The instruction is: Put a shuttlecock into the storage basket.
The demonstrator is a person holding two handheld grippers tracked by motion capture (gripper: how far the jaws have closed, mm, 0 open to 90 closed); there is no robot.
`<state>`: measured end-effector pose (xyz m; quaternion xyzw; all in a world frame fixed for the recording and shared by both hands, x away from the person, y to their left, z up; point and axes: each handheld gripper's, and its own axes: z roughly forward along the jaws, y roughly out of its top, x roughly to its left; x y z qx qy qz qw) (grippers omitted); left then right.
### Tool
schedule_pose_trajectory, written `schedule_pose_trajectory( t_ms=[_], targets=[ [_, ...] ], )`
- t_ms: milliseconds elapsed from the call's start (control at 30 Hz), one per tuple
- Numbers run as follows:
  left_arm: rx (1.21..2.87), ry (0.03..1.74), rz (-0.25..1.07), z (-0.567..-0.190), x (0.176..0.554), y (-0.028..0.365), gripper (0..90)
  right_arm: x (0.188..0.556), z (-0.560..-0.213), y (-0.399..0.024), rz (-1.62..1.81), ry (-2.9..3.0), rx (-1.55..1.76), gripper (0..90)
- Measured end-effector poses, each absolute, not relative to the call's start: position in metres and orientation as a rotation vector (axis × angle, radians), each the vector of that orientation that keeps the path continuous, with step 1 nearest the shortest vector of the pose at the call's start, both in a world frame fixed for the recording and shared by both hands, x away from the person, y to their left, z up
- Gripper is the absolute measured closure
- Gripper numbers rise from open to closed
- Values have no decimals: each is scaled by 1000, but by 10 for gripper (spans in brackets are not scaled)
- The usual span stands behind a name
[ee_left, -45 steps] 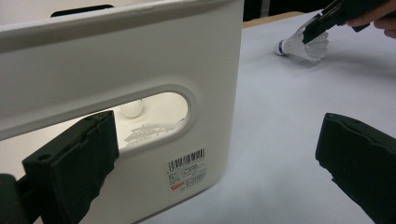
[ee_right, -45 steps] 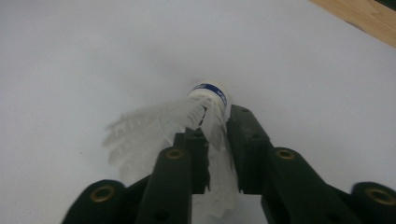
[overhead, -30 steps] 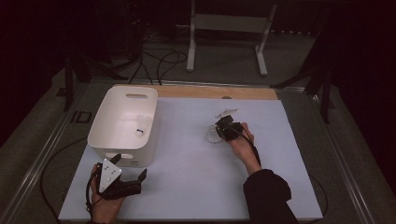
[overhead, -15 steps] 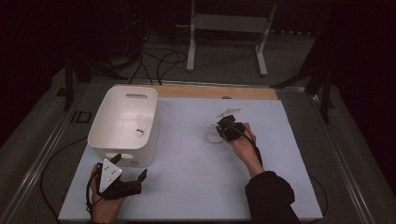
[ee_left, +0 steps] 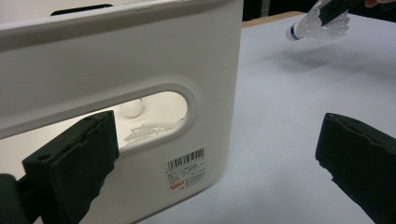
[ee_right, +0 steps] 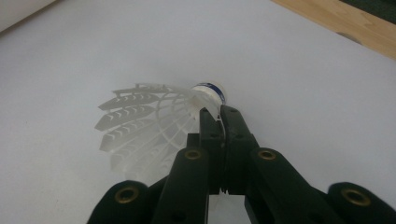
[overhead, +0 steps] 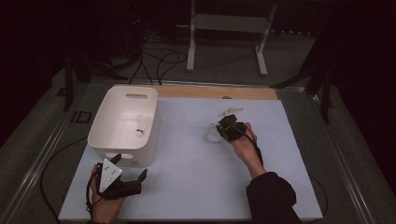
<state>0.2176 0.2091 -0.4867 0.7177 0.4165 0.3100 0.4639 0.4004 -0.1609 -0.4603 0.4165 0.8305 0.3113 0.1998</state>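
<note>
A white plastic shuttlecock (overhead: 214, 134) hangs a little above the pale mat, right of centre, and my right gripper (overhead: 229, 128) is shut on it. In the right gripper view the jaws (ee_right: 220, 116) pinch the skirt just behind the blue-banded cork, and the shuttlecock (ee_right: 149, 121) fans out to the left. A second shuttlecock (overhead: 142, 126) lies inside the white bin (overhead: 112, 140). It shows through the bin's handle hole as a shuttlecock (ee_left: 149, 130) in the left gripper view. My left gripper (overhead: 129, 167) rests at the near left, open, with its jaws (ee_left: 215, 158) wide apart facing the bin wall (ee_left: 140, 56).
A wooden strip (overhead: 219, 92) borders the mat's far edge. Beyond the table, a white stand (overhead: 224, 28) and cables lie on the floor. The other hand's held shuttlecock (ee_left: 317, 23) shows at the top right of the left gripper view.
</note>
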Motion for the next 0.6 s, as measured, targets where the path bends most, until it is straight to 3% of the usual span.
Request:
schedule_pose_trajectory(
  t_ms=[600],
  targets=[
    [1765,1023,762,-487,218,209,1,393,-449,-161,897,2302,1140,889]
  ],
)
